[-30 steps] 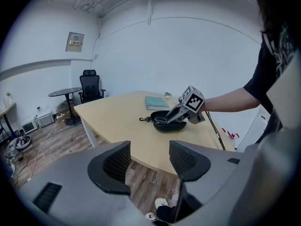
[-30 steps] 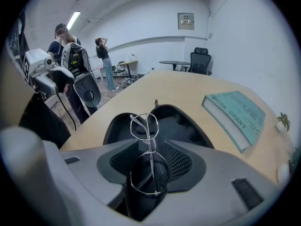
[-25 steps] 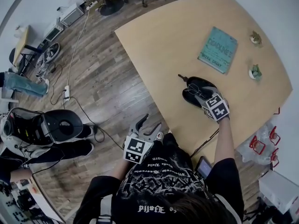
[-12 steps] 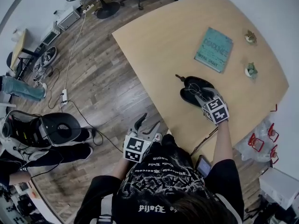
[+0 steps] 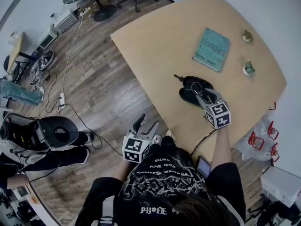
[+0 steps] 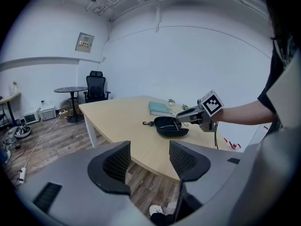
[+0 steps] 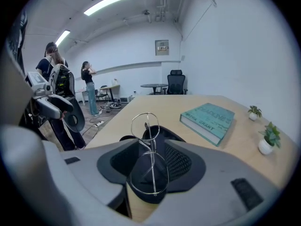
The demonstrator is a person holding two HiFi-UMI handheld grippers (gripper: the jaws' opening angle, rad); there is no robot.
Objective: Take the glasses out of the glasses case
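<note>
Right gripper view: right gripper (image 7: pixel 151 166) is closed on the glasses (image 7: pixel 150 142), a thin wire frame pinched at the middle. One lens loop sticks out past the pads and the other sits back between them. The open black glasses case (image 7: pixel 162 134) lies on the table (image 7: pixel 237 138), directly beyond and under the frame. From this angle it's unclear whether the frame is clear of the case.

Head view adds the layout. The case is near the table edge on the person's side, with its small pull tab pointing away from the right gripper. The left gripper (image 5: pixel 146 126) is off the table, over the wood floor in front of the person's torso and well apart from the case.

Left gripper view shows what the others don't. Its own pads are spread, with only the table edge and floor between them. It also gives a side look at the right gripper, whose tips are over the open case with wire showing at about rim level.

Surroundings:
- A teal book (image 7: pixel 207 117) lies beyond the case.
- One small potted plant (image 7: pixel 254 111) and a second plant (image 7: pixel 269 138) stand to the right of the book, all apart from the case.
- The tabletop around the case is bare.
- Two people (image 7: pixel 88 74) stand in the background.
- An office chair (image 7: pixel 176 87) is beside a round table (image 7: pixel 155 86).
- Cables run across the floor in the head view.
</note>
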